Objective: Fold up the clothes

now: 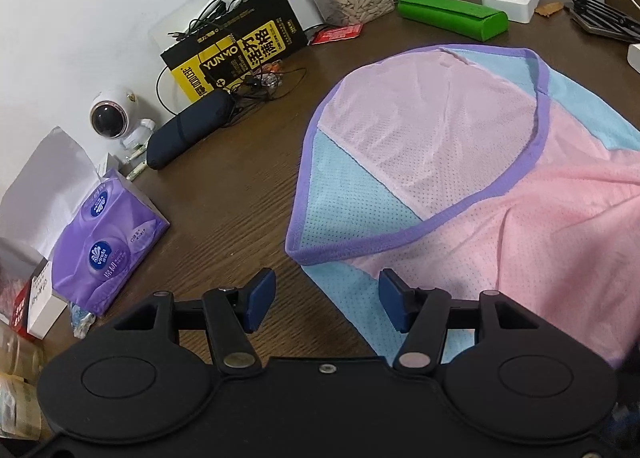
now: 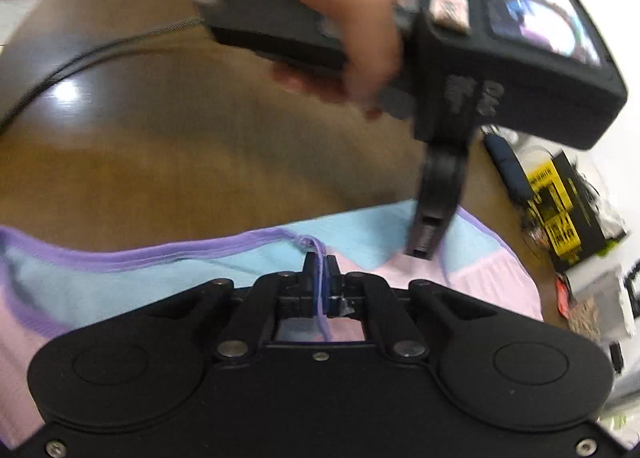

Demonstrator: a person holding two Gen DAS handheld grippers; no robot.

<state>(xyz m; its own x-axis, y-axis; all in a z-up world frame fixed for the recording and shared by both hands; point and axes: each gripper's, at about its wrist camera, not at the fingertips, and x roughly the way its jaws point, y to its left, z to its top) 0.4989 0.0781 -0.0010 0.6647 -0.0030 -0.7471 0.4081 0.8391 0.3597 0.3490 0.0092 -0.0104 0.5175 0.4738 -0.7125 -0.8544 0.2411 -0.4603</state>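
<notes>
Garment: mesh top (image 1: 460,162) in pink and blue panels with purple binding, spread on the counter (image 1: 224,178), filling the right half of the left wrist frame, one layer lying over another.
Right tool (image 2: 320,258): pinched tight on the purple binding (image 2: 120,258) at the frame's centre.
Left tool (image 1: 326,294): spread wide, holding nothing, at the top's lower-left edge.
Doing it well: I judge the pinched edge should travel level and taut, meeting the opposite edge squarely.
View difference: only the right wrist view shows the person's hand (image 2: 352,18) gripping the other tool; only the left shows the purple tissue pack (image 1: 104,246).
</notes>
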